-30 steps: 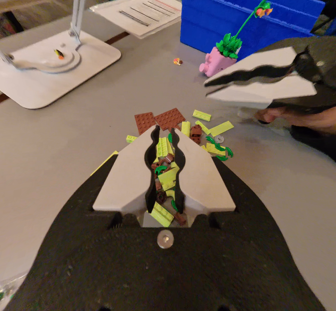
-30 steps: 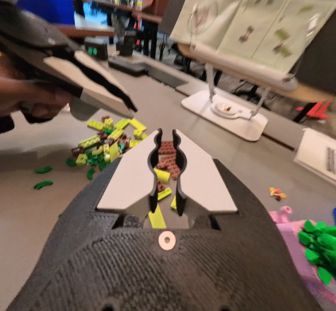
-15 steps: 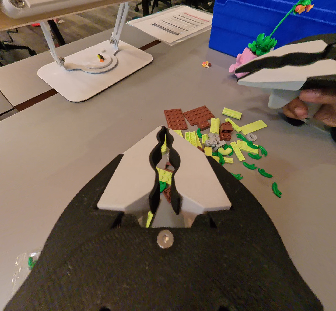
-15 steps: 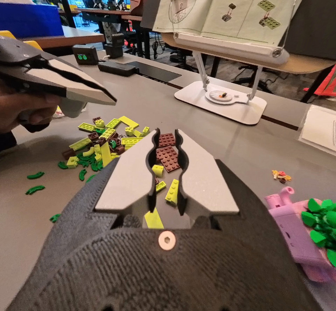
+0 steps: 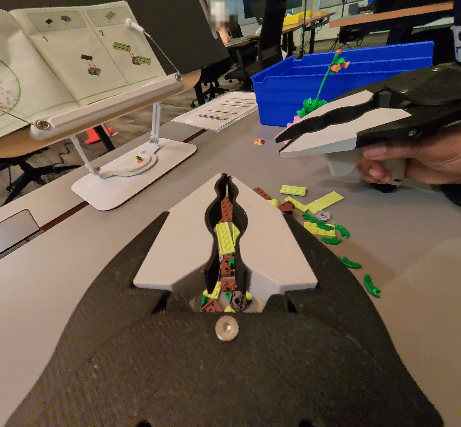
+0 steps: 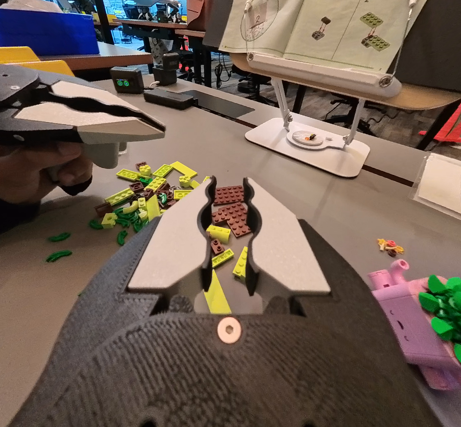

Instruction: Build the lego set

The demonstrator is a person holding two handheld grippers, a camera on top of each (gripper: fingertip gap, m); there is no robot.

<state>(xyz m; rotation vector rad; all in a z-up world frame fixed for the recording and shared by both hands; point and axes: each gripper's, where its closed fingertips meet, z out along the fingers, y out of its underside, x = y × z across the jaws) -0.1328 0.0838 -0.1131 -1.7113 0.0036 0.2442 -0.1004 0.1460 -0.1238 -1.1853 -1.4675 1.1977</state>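
Note:
A pile of loose lime, brown and green lego pieces (image 5: pixel 316 215) lies on the grey table (image 5: pixel 74 252); it also shows in the right wrist view (image 6: pixel 149 195). Two brown plates (image 6: pixel 229 195) lie at its edge. My left gripper (image 5: pixel 227 176) is shut and empty, just above the pile's near side. My right gripper (image 6: pixel 229 181) is open and empty, above the brown plates. Each gripper shows in the other's view, the right gripper (image 5: pixel 282 144) and the left gripper (image 6: pixel 159 128). A built pink pot with a green plant (image 6: pixel 419 315) stands to the right.
An open instruction booklet (image 5: pixel 82 53) rests on a white stand (image 5: pixel 129 180) at the back. A blue bin (image 5: pixel 349 78) and a paper sheet (image 5: pixel 219 113) are behind the pile. A small orange flower piece (image 6: pixel 390 247) lies alone. Black devices (image 6: pixel 169 98) sit far left. The grippers' ends are close to 8 centimetres from one another. The small orange flower piece (image 6: pixel 390 247) is closer to my right gripper, around 20 centimetres from its tips; the left tips are 25 centimetres off. The left camera catches it too, in the left wrist view (image 5: pixel 259 141).
My left gripper has closed its fingers and tilted up, so the booklet has come into its view. My right gripper stays open and has steadied over the brown plates.

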